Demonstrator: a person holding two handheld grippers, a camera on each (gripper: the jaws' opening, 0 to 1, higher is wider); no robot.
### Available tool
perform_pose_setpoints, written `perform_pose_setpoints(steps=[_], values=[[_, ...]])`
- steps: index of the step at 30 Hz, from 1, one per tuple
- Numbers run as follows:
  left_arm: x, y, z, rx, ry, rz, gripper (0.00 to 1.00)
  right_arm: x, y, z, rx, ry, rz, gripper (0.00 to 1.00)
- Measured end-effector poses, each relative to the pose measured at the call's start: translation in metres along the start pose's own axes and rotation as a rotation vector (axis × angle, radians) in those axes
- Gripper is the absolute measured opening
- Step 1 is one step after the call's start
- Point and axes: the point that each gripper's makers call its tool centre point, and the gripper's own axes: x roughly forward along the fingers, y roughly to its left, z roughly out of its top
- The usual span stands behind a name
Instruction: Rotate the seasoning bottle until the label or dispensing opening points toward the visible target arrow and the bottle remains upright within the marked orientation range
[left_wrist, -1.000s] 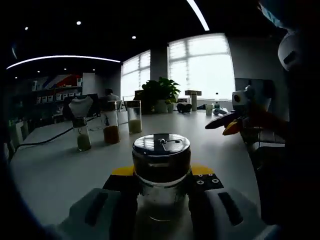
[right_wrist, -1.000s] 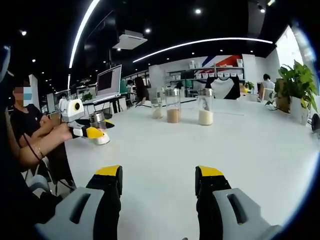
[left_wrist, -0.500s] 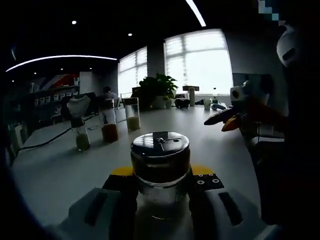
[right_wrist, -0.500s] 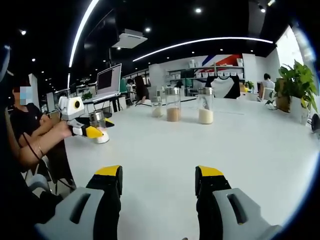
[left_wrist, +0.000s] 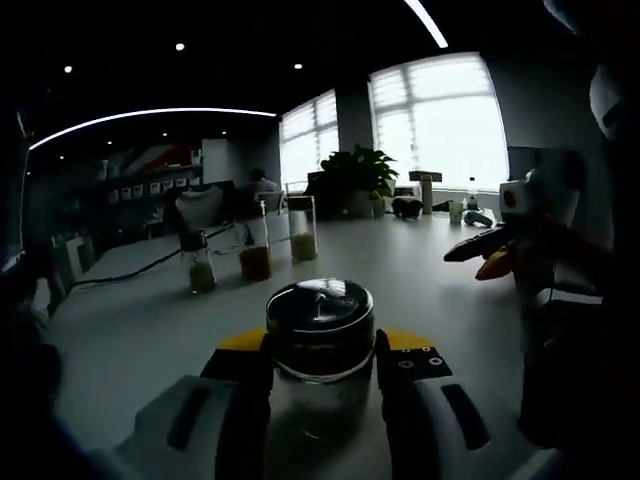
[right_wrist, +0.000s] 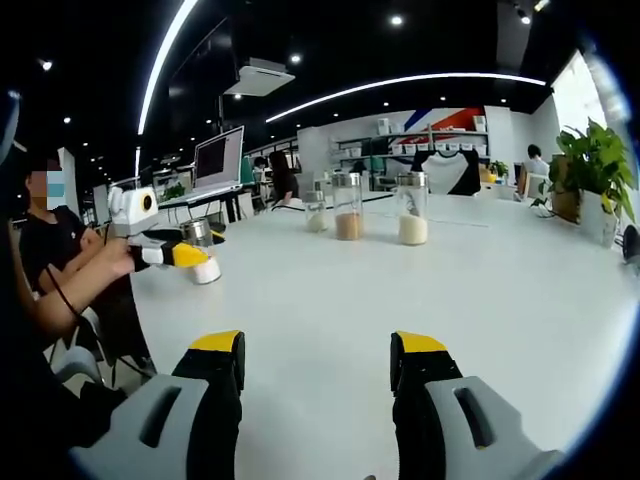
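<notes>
1. Right now the clear glass seasoning bottle with a dark metal shaker cap stands upright between the left gripper's yellow-tipped black jaws, which are closed against its glass body just below the cap; from the right gripper view the same bottle sits near the table's left edge, pale powder in its lower part.
2. Judging by the glass, it should be rigid, smooth and breakable, fairly light with little filling, so it could slip or tip if turned fast; holding the body under the cap looks sensible, with a firm but not crushing squeeze.
3. No target arrow or marked range can be made out, and the cap's opening direction is too dim to tell.
4. The right gripper hangs over bare white table, jaws spread wide, holding nothing.
5. Farther along stand three tall clear jars with tan, brown and white contents, well apart from the bottle.
6. A leafy potted plant stands at the right.
</notes>
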Motion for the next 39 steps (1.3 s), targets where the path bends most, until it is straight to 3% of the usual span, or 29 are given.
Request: perform_pose_setpoints(steps=[3,7,12,16,18,21,25,27,35,37,39], values=[[-0.004,0.008,0.0,-0.023,-0.005,0.082,0.45,0.0,0.003,0.0,-0.005,-0.003,0.004,0.58],[-0.008,0.009,-0.003,-0.029,0.005,0.146,0.46,-0.002,0.008,-0.001,-0.008,-0.006,0.011,0.58],[-0.008,0.001,-0.007,-0.047,0.021,0.132,0.45,-0.004,0.01,-0.003,-0.028,0.002,0.012,0.58],[-0.012,0.008,-0.012,-0.055,0.032,0.22,0.45,-0.005,0.009,-0.002,-0.036,-0.001,0.006,0.58],[-0.016,0.014,-0.015,-0.101,0.02,0.294,0.46,-0.006,0.01,0.0,-0.033,-0.007,0.005,0.58],[-0.015,0.006,-0.018,-0.093,0.026,0.291,0.46,-0.006,0.011,0.0,-0.037,-0.007,0.005,0.58],[-0.018,0.007,-0.018,-0.122,0.015,0.357,0.45,-0.006,0.014,-0.001,-0.041,-0.006,0.013,0.58],[-0.025,0.015,-0.019,-0.149,0.001,0.448,0.45,-0.006,0.015,-0.001,-0.045,-0.005,0.019,0.58],[-0.022,0.001,-0.016,-0.109,0.008,0.49,0.45,-0.006,0.02,0.003,-0.066,-0.002,0.048,0.58],[-0.023,0.004,-0.011,-0.092,-0.024,0.527,0.44,-0.008,0.02,0.005,-0.07,-0.006,0.048,0.58],[-0.024,0.006,-0.012,-0.081,-0.003,0.574,0.44,-0.01,0.018,0.007,-0.065,-0.013,0.04,0.58]])
